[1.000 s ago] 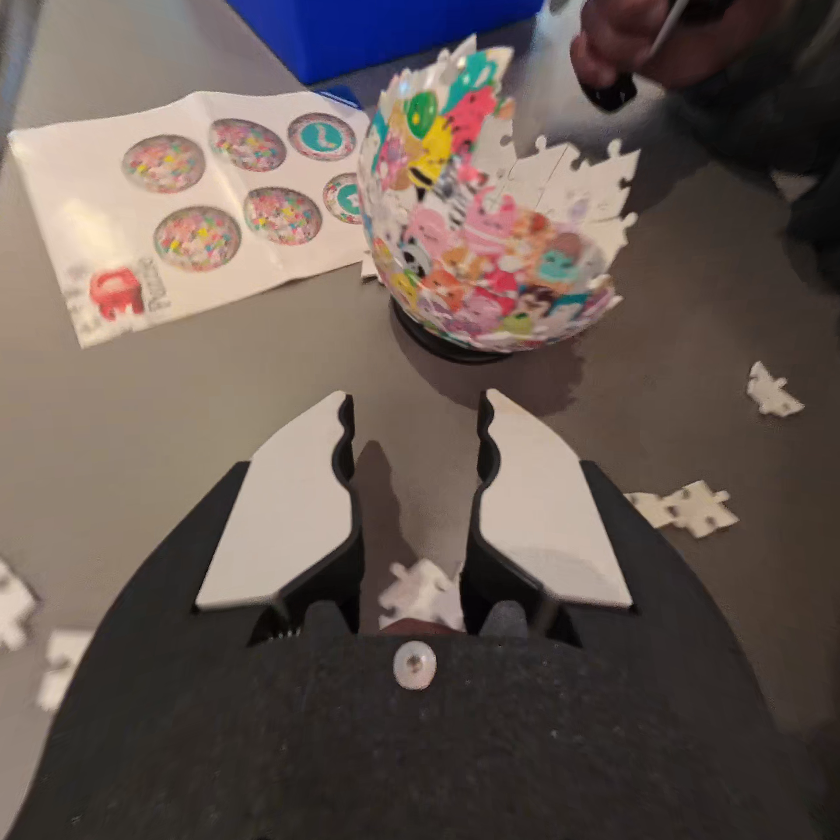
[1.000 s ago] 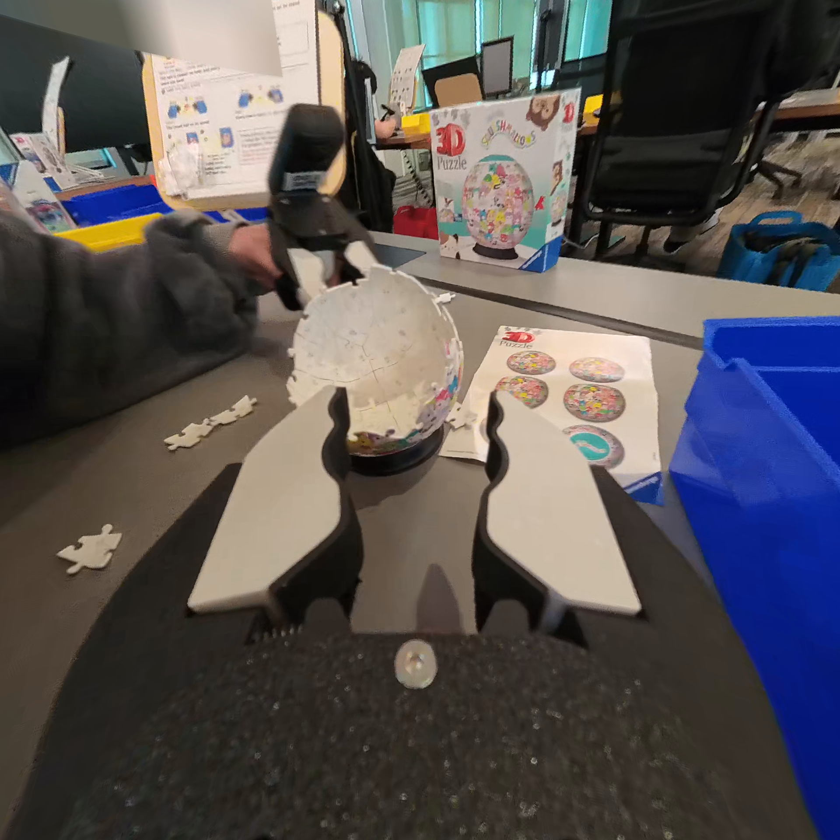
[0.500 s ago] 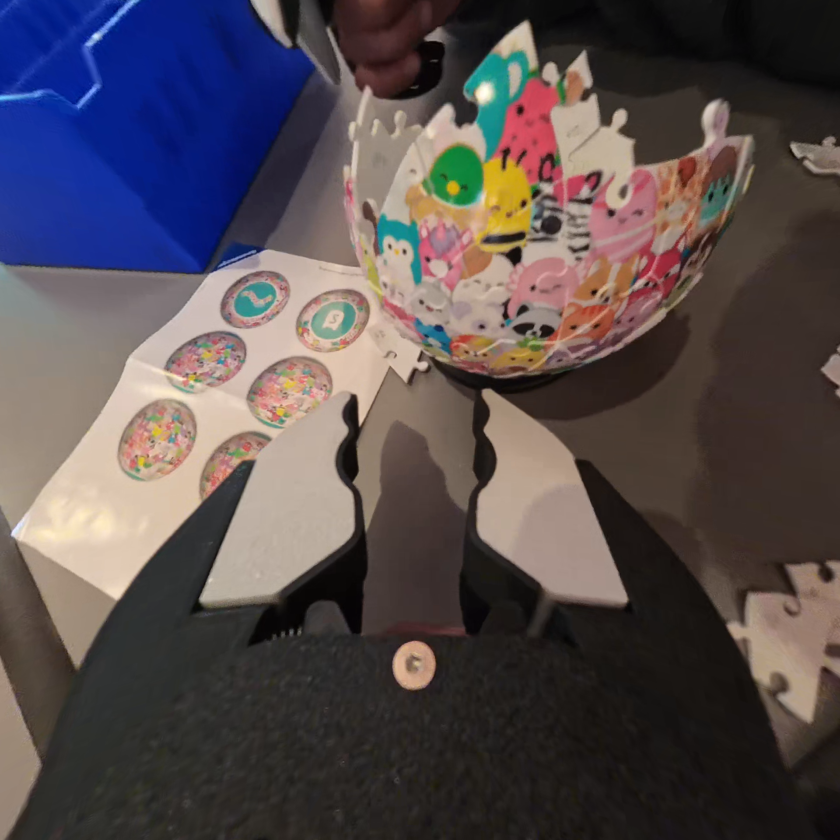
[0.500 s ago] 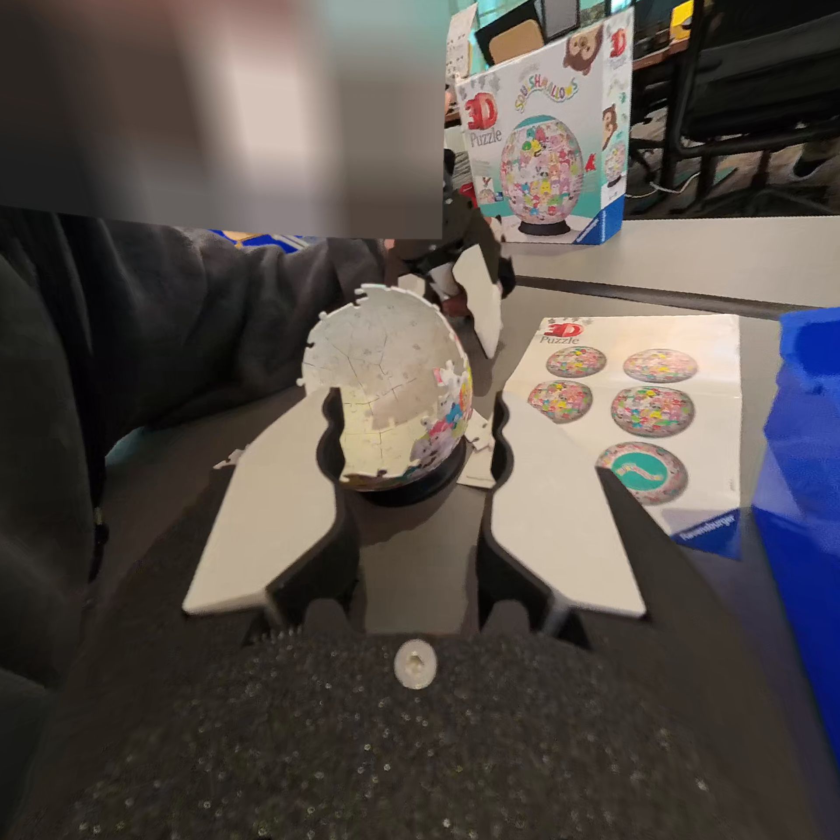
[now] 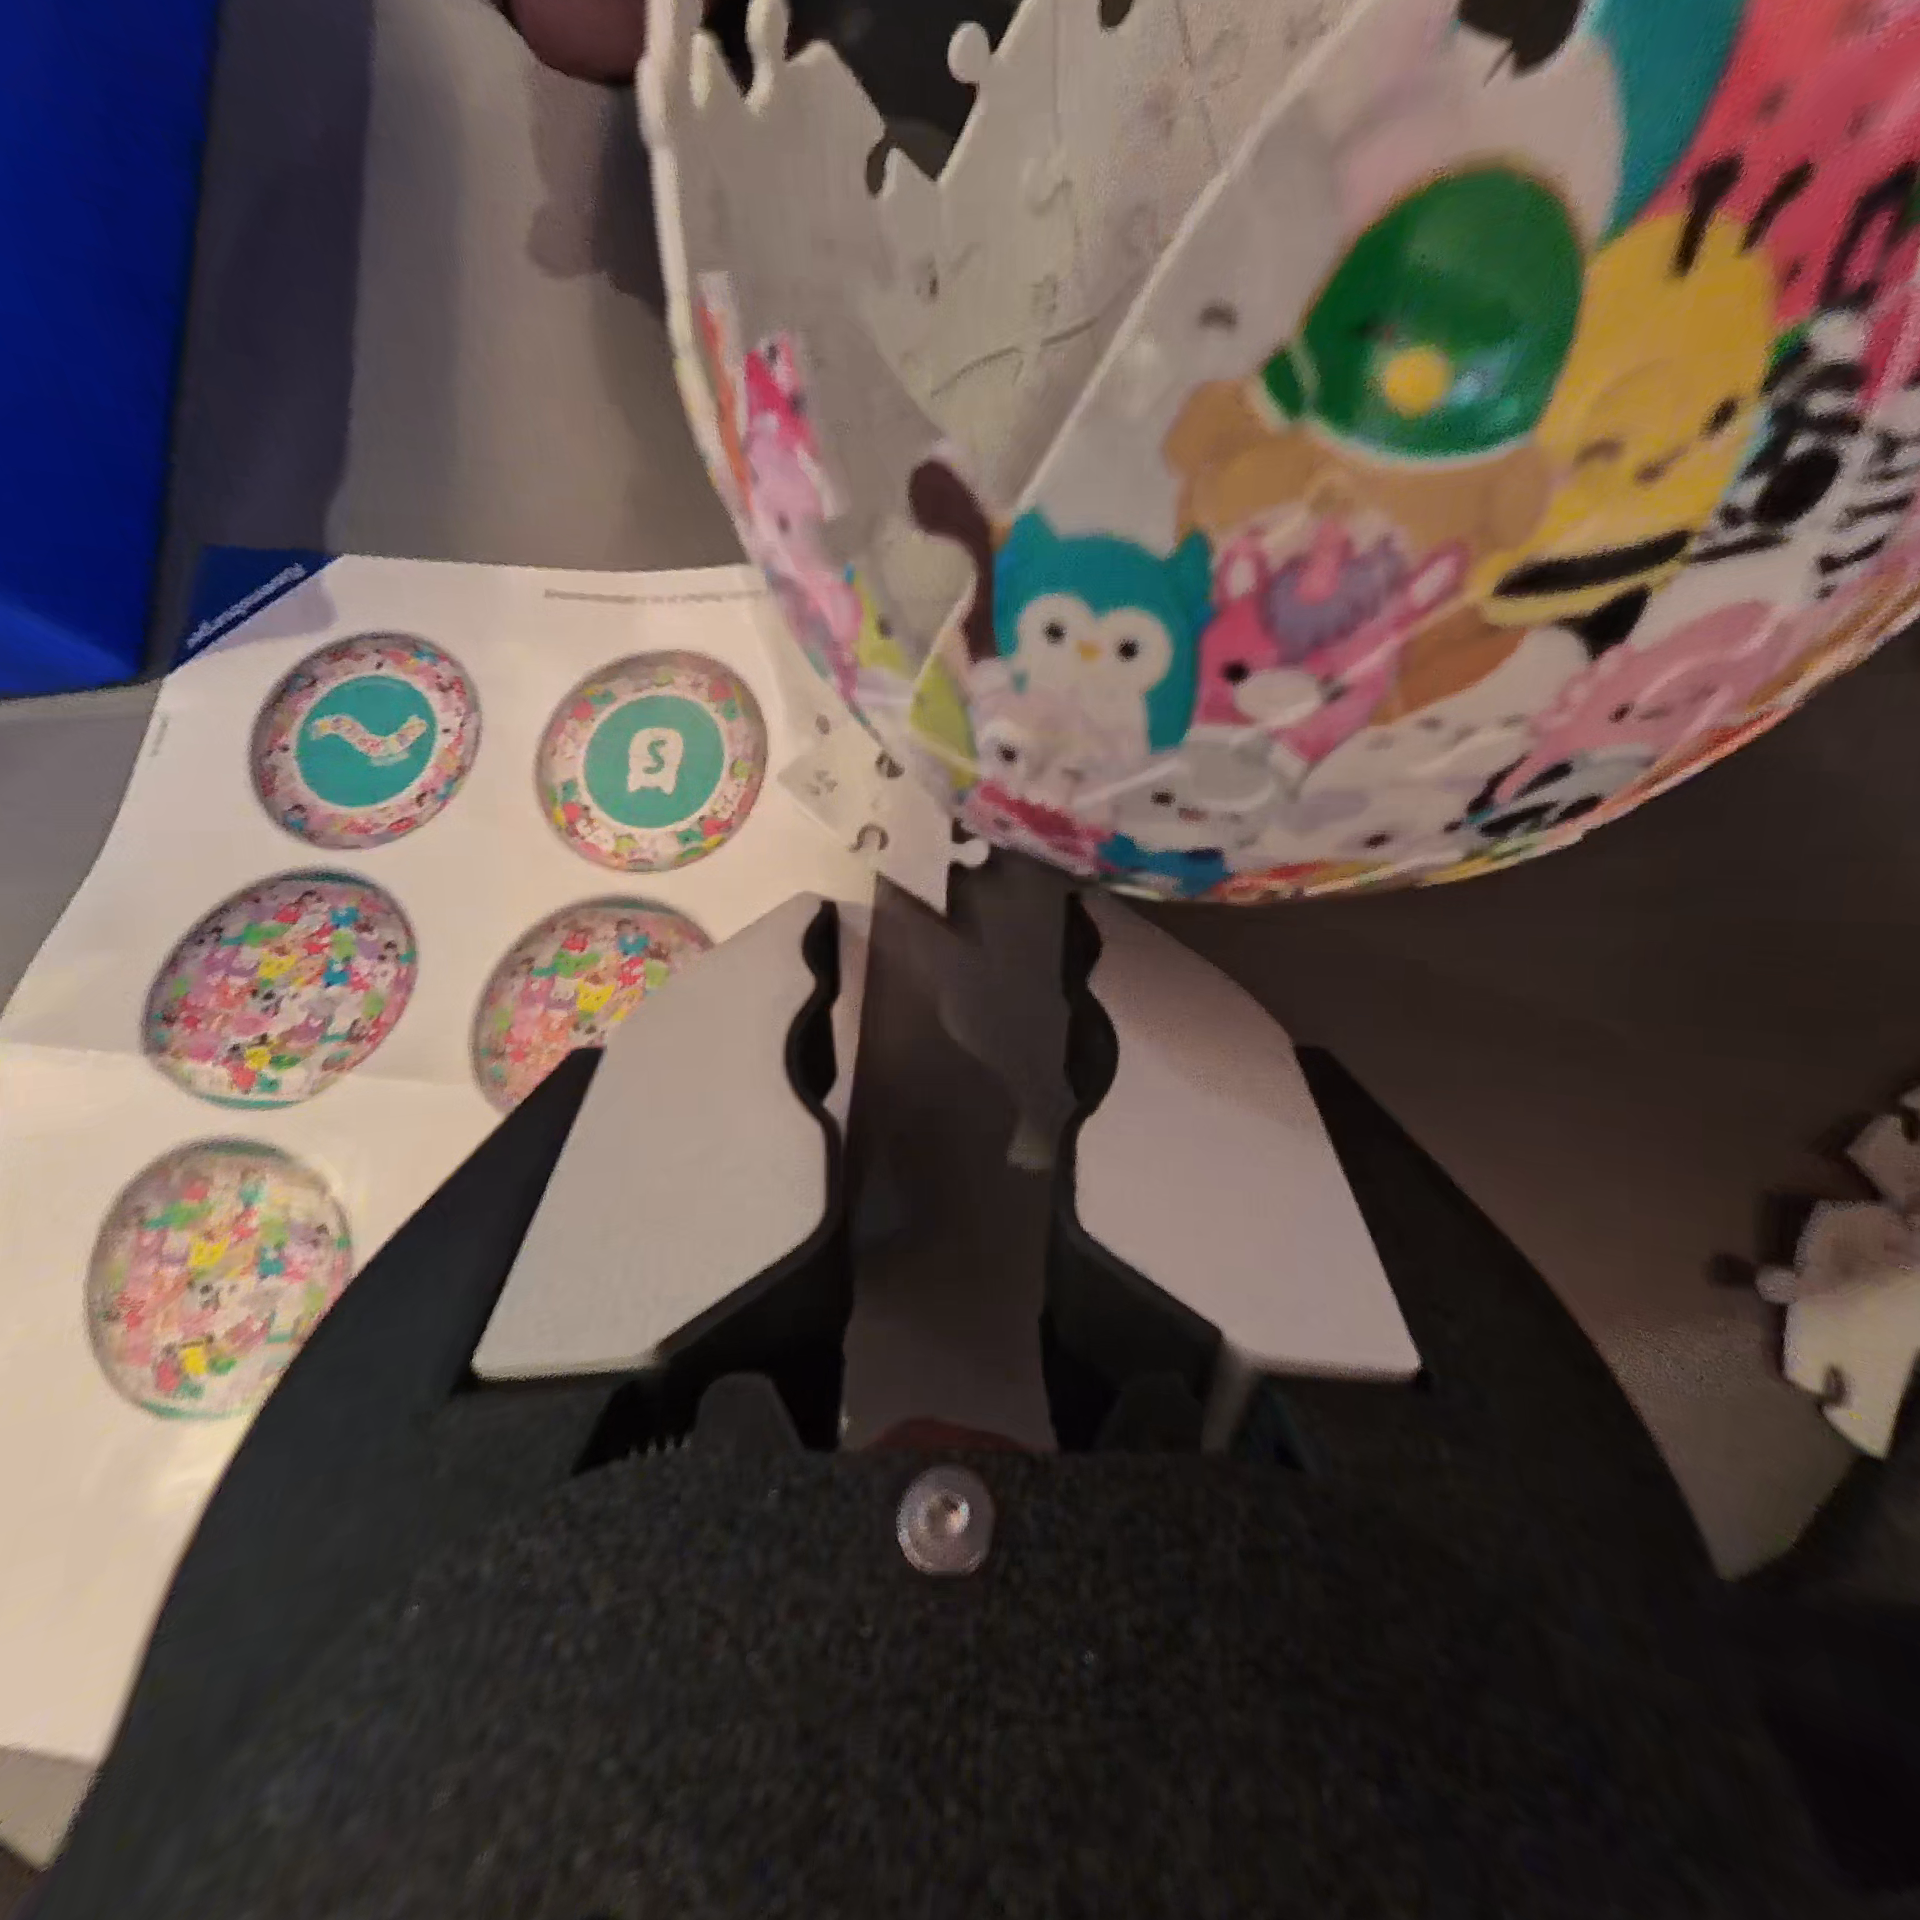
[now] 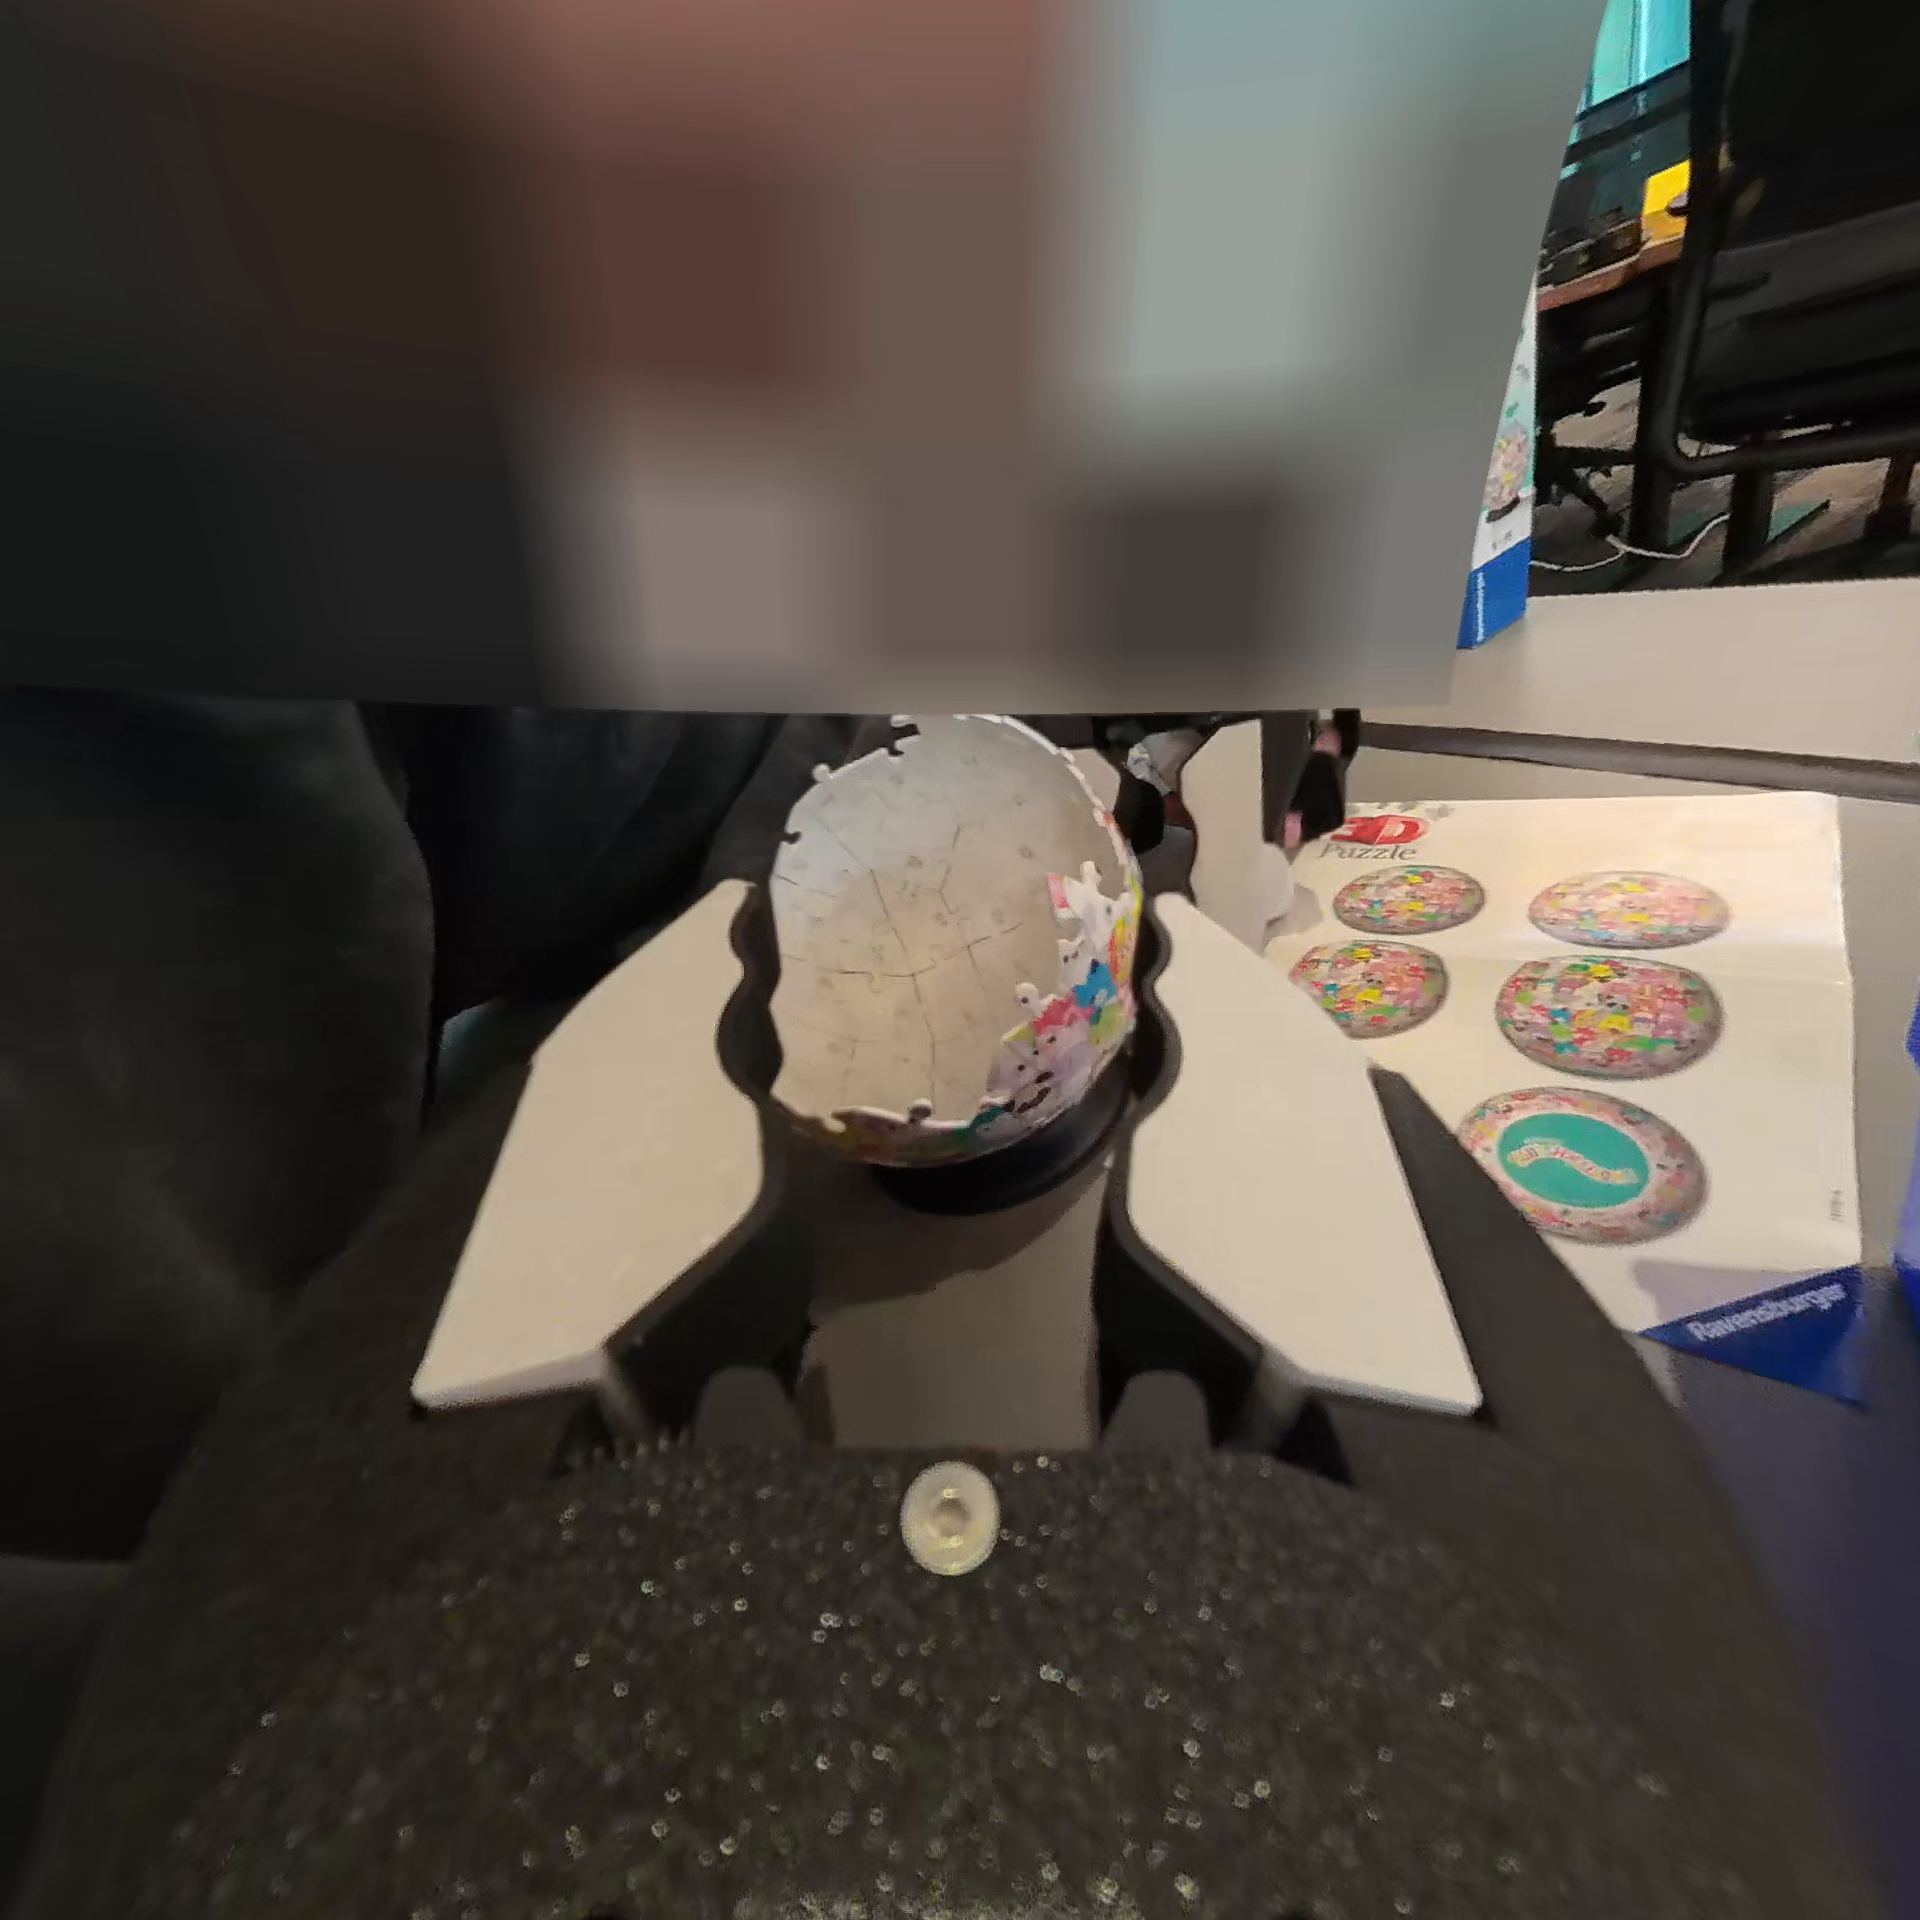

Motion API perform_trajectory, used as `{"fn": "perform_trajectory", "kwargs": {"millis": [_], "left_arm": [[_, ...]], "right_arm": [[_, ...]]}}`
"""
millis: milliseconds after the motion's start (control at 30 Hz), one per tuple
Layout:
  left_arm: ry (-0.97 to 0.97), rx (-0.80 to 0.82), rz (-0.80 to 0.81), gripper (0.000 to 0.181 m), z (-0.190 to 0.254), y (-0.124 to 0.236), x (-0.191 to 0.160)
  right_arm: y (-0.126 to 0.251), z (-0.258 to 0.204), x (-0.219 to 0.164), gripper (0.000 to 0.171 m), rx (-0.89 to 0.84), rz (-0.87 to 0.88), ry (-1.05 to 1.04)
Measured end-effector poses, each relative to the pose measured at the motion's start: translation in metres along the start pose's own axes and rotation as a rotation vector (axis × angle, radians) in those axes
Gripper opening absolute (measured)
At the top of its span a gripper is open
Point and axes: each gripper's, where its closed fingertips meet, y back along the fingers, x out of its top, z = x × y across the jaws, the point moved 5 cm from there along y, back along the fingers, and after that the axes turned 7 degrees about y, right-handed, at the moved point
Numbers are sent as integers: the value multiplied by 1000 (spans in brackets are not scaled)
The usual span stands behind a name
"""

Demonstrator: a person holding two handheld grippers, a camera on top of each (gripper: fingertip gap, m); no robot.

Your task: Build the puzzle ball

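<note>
Right wrist view: grey table (image 6: pixel 1662 675), instruction sheet (image 6: pixel 1766 935), both grippers' jaws spread.

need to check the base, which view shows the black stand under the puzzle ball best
The right wrist view: the black stand shows as a dark ring under the puzzle ball. In the left wrist view the ball fills the frame and the stand is hidden.

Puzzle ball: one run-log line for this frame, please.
puzzle ball: partly built, on black stand | left gripper: open, empty, near loose piece | right gripper: open, empty
</note>
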Motion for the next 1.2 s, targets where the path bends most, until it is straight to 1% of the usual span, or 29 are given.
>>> {"fn": "perform_trajectory", "kwargs": {"millis": [100, 200, 267, 400, 500, 567, 633, 667, 700, 800, 900, 1033, 1100, 1200], "left_arm": [[10, -26, -10, 28, 2, -4, 3], [30, -18, -8, 20, -2, -4, 4], [18, -20, -4, 3, -1, -4, 4], [0, 22, 12, 2, -5, -4, 6], [-8, 45, 19, 2, -7, -3, 6], [-9, 67, 23, 2, -10, -3, 6], [-12, 98, 28, 1, -14, -2, 6], [-15, 115, 32, 1, -16, -1, 6], [-19, 132, 39, 1, -19, 0, 6], [-22, 184, 96, 1, -25, 7, 10], [-30, 266, 148, 1, -33, 22, 18], [-69, 422, 204, 1, -40, 56, 38], [-103, 535, 214, 1, -40, 79, 54], [-137, 689, 224, 1, -30, 114, 84]], "right_arm": [[4, -1, -2, 64, -28, -16, 44], [5, -3, -10, 64, -31, -53, 52], [4, -5, -11, 64, -21, -59, 42], [4, -3, -10, 62, -32, -48, 46], [1, 4, -5, 58, -41, -54, 42], [-6, 15, -1, 57, -65, -111, 47], [-9, 23, -9, 55, -62, -248, 58], [-10, 25, -14, 53, -60, -289, 69], [-9, 24, -16, 52, -61, -298, 73], [-9, 16, -13, 51, -45, -218, 84], [-4, 17, -10, 51, -72, -206, 108], [2, 18, 3, 49, -118, -155, 97], [2, 17, 21, 44, -162, -121, 118], [2, 11, 59, 38, -249, -34, 134]]}}
